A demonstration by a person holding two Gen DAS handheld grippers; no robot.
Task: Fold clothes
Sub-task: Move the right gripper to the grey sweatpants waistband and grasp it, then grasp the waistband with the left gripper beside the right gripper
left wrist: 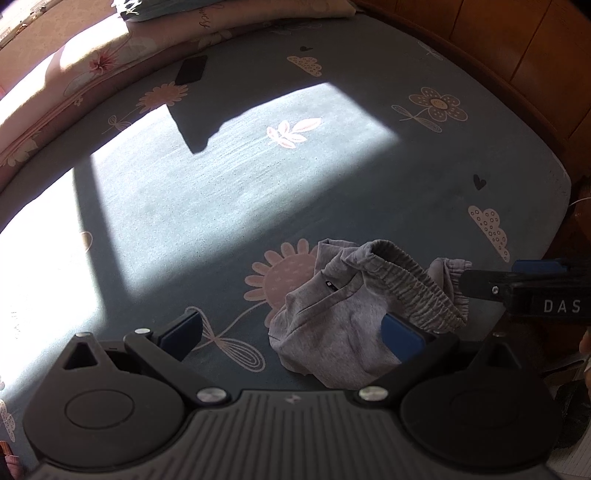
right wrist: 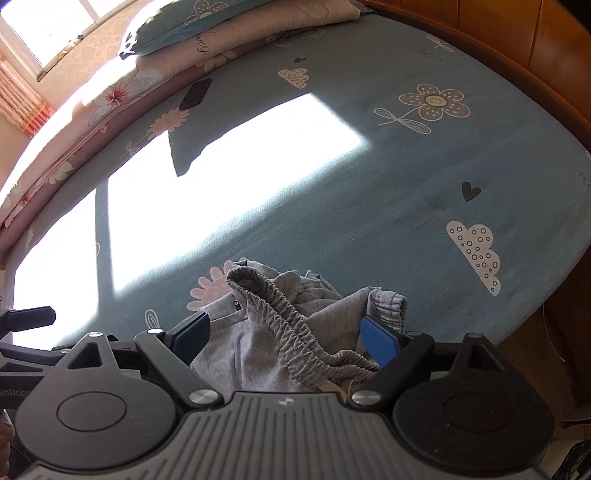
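Your grey sweatpants (right wrist: 288, 332) lie crumpled on the bed (right wrist: 406, 166), close to its near edge and toward the right-hand corner, with the elastic waistband (right wrist: 295, 325) bunched on top. Your right tongs (right wrist: 286, 338) stand wide, one finger on each side of the waistband, not pinching it. Your left tongs (left wrist: 295, 332) are also wide, their right pad (left wrist: 400, 339) over the grey cloth, the left over bare sheet. A dark phone (right wrist: 195, 94) lies near the far edge by the quilt (right wrist: 122, 99).

Teal bed sheet (right wrist: 406, 177) printed with flowers and clouds, crossed by hard sunlight; wooden bed frame (right wrist: 546, 59) at right; window (right wrist: 48, 26) upper left.
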